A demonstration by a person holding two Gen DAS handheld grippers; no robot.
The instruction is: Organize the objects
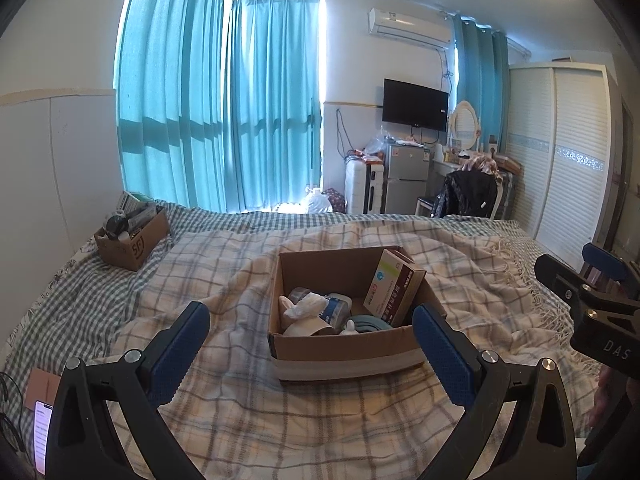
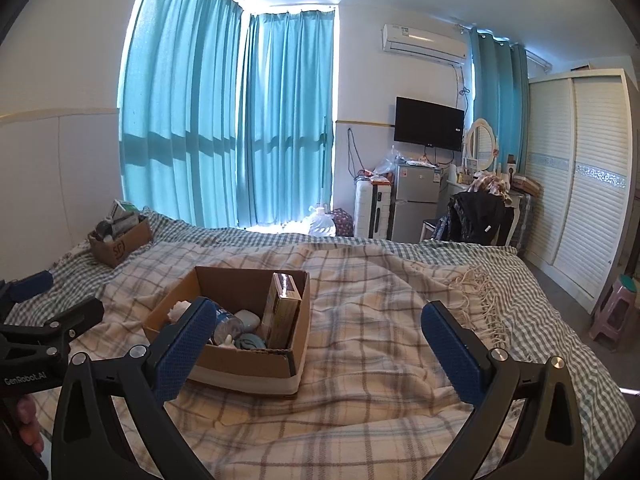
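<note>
Left claw (image 1: 312, 350): my fingers are spread wide with nothing between them, hovering above the plaid blanket (image 1: 240, 412) on the bed. The open cardboard box (image 1: 344, 344) sits directly ahead, framed between the two blue pads (image 1: 180, 354); neither pad touches it.

Right claw (image 2: 320, 350): likewise spread wide and holding nothing. It hangs over the blanket to the right of the box (image 2: 240, 364), with its left pad (image 2: 186, 344) overlapping the box's near left corner in view; I cannot tell whether they touch.

Box contents, left wrist view: a maroon and white medicine carton (image 1: 394, 288) stands tilted against the right wall. A clear plastic bottle with a blue label (image 1: 334, 306) lies near the middle, with crumpled white material (image 1: 306, 306) on top of it. A paper cup (image 1: 308, 326) lies on its side at the front left. A teal object (image 1: 370, 324) rests at the front right; its type is not clear.

A second cardboard box (image 1: 130, 242), filled with assorted items, sits well apart at the far left corner of the bed, near the teal curtains (image 1: 220, 100).

A phone with a lit screen (image 1: 42, 428) lies at the bed's near left edge.
</note>
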